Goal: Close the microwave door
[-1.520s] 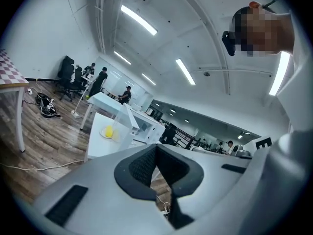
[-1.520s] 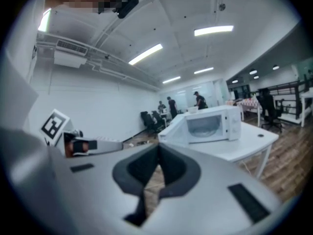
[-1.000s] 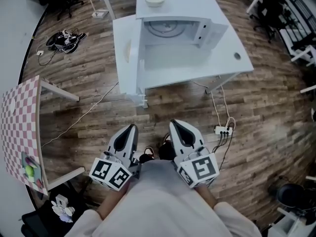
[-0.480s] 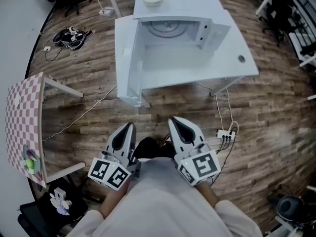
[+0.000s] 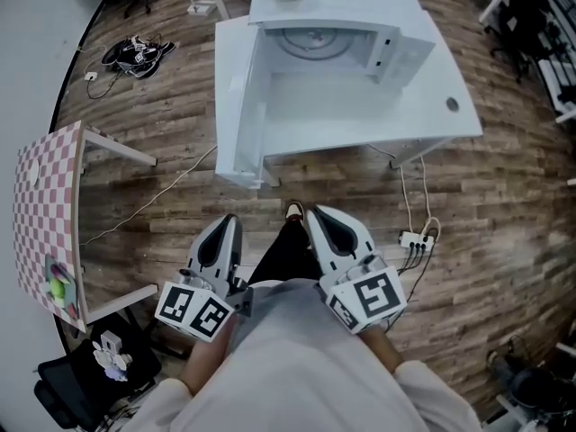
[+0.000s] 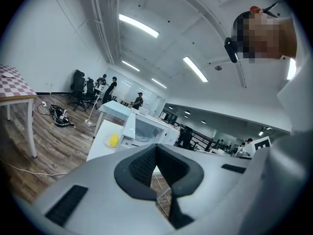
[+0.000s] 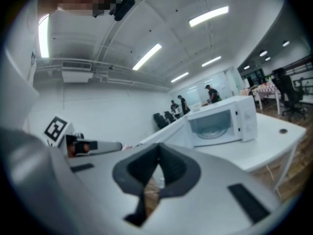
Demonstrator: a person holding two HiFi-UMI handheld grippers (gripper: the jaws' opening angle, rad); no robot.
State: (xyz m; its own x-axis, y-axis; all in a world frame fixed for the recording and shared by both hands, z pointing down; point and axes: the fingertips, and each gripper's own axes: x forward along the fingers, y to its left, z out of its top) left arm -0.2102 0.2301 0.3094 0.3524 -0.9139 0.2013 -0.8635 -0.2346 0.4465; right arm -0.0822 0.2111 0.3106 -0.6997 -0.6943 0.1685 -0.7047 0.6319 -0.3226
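Facing white box-shaped microwave (image 5: 335, 48), white door (image 5: 236, 106) swung wide; left gripper (image 5: 225, 228), right gripper (image 5: 320, 219) pressed together, empty, seemingly for pushing.

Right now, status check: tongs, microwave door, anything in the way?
Left tongs, right tongs shut, empty, near the body. Microwave door wide open, untouched. Only wood floor between.

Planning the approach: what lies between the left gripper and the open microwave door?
Head view: only bare wood floor separates left gripper and microwave door.
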